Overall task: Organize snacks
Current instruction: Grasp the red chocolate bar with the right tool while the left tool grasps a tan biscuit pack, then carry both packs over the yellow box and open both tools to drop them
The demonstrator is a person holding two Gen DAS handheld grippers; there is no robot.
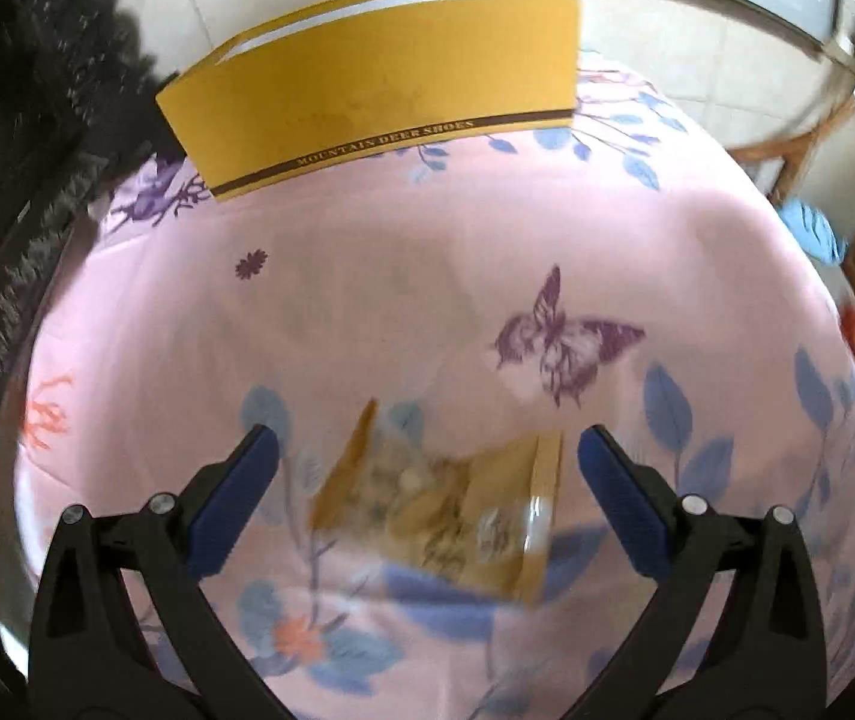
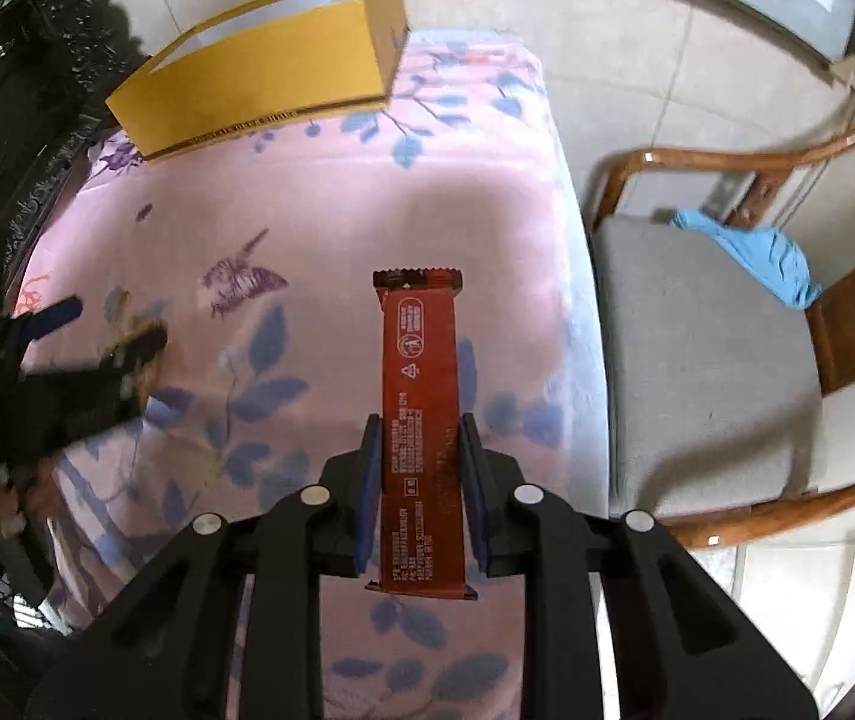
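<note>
A tan snack packet [image 1: 445, 504] lies blurred on the pink floral cloth [image 1: 427, 276], between the wide-open fingers of my left gripper [image 1: 427, 441], which does not touch it. My right gripper [image 2: 416, 426] is shut on a long red-brown snack bar [image 2: 421, 396] and holds it lengthwise above the cloth [image 2: 331, 204]. The left gripper [image 2: 97, 324] also shows at the left of the right wrist view, over the tan packet [image 2: 133, 348]. A yellow open-top shoe box [image 1: 367, 84] stands at the far edge of the table; it also shows in the right wrist view [image 2: 265, 60].
A wooden armchair with a grey seat [image 2: 697, 360] stands right of the table, a blue cloth [image 2: 751, 252] on it. Dark carved furniture [image 1: 13, 180] runs along the left side. Tiled floor [image 2: 607, 60] lies beyond the table.
</note>
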